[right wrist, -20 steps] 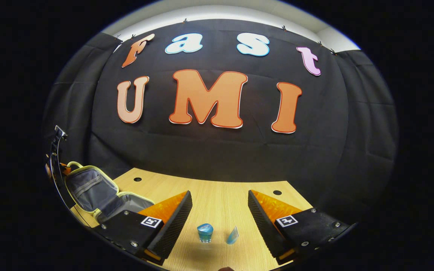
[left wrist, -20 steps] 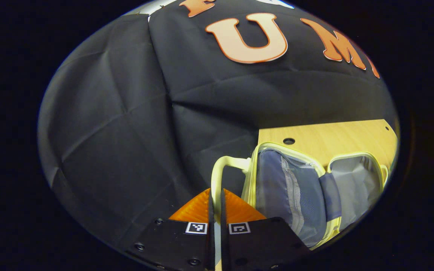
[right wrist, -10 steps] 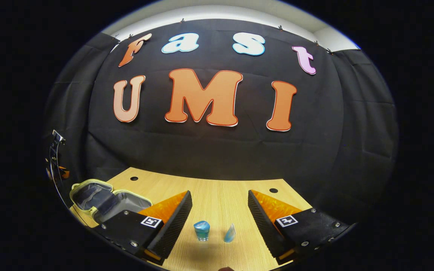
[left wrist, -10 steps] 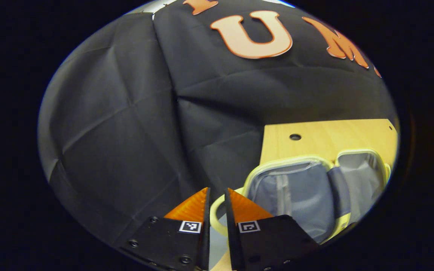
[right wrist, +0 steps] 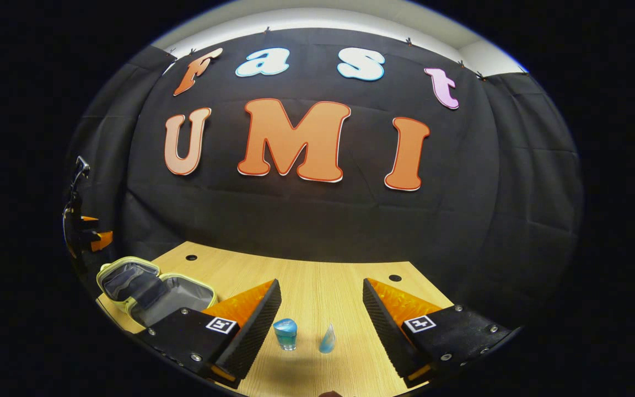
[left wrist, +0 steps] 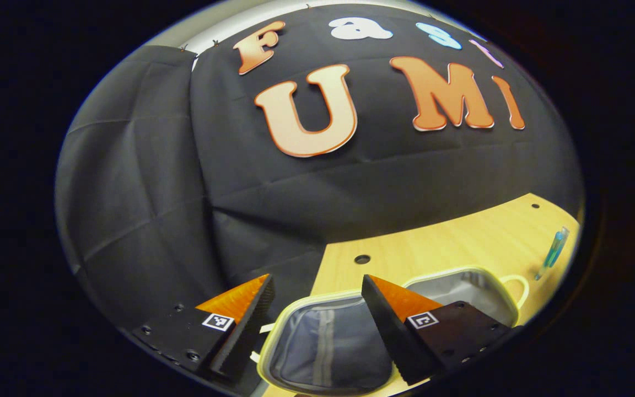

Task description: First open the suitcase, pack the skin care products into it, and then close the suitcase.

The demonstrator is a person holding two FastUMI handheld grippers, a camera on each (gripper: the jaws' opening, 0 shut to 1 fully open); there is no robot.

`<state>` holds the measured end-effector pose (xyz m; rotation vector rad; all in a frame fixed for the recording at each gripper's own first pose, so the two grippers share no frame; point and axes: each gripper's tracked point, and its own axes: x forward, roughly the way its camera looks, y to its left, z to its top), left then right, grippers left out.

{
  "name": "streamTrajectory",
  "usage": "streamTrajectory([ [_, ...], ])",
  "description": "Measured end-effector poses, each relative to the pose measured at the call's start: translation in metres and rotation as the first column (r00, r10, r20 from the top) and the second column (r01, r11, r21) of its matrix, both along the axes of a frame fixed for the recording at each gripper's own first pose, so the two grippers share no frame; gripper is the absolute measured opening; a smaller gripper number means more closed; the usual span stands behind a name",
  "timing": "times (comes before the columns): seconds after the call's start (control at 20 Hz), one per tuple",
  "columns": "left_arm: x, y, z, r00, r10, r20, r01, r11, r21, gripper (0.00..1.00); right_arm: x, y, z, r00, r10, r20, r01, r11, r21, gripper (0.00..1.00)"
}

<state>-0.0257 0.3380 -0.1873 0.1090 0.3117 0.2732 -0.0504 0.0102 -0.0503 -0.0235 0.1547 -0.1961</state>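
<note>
Pale yellow trim runs round the suitcase [left wrist: 345, 331], which lies flat open on the wooden table [left wrist: 461, 237] in the left gripper view, grey lining up, right under the left gripper [left wrist: 317, 314]. Its fingers are spread wide with nothing between them, and the right finger covers the middle where the two halves meet, so the hinge is hidden. The near half is cut off at the bottom edge, and a small loop handle sticks out on the far half. Off at the right edge a blue tube [left wrist: 552, 255] is squashed by the lens, so it's hard to say much about it. Compared with a second ago, that gripper was clamped on the yellow handle with the lid upright; now it's let go and the lid is flat. Over in the right gripper view, the right gripper [right wrist: 322, 309] is wide open too, holding nothing, hovering over the table with a blue capped bottle [right wrist: 285, 333] and a blue tube [right wrist: 327, 339] standing between its fingers, apart from both. The suitcase [right wrist: 152, 284] sits open far left, partly behind the left finger, and the left gripper [right wrist: 83, 231] is just a dark sliver at the edge above it. This view barely differs from before.
</note>
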Motion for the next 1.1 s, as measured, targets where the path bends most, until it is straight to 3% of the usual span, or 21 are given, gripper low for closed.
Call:
streamTrajectory([
  [0.55, 0.019, -0.186, 0.011, 0.97, -0.233, 0.062, 0.239, 0.966, -0.098, 0.98, 0.007, -0.02, -0.048, 0.995, 0.068, -0.075, -0.066, 0.998, 0.02, 0.95],
  [1.1, 0.036, -0.348, -0.024, 0.93, -0.367, 0.023, 0.366, 0.918, -0.152, 0.99, 0.024, -0.047, -0.109, 0.969, 0.168, -0.18, -0.167, 0.986, 0.02, 0.95],
])
